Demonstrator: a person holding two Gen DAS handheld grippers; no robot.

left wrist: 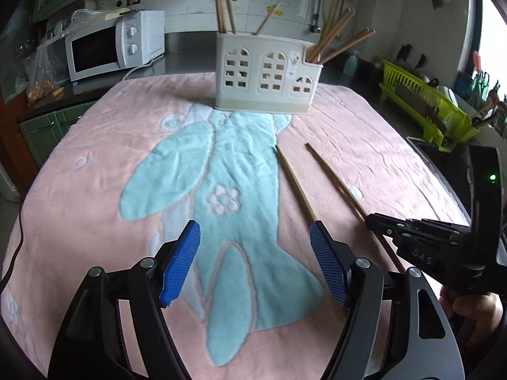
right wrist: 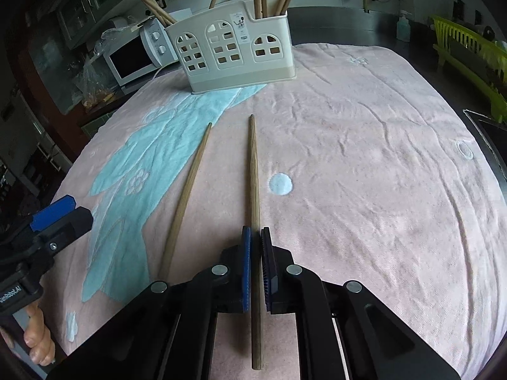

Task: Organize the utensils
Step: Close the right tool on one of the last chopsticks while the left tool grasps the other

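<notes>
Right gripper [right wrist: 256, 243] pinches one chopstick [right wrist: 253, 171] off-centre (long tip toward twelve o'clock); it could swivel. Left gripper [left wrist: 253, 253] gapes empty.

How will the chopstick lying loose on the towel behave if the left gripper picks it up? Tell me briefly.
The loose chopstick is a thin, straight wooden stick, so probably stiff and light. It looks round and tapered, so it may roll on a bare surface, though the plush towel should check that. Gripped near one end, it could pivot between the pads.

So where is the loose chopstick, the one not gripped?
The loose chopstick lies flat on the pink towel, just left of the gripped chopstick in the right wrist view, tip towards the white holder.
</notes>
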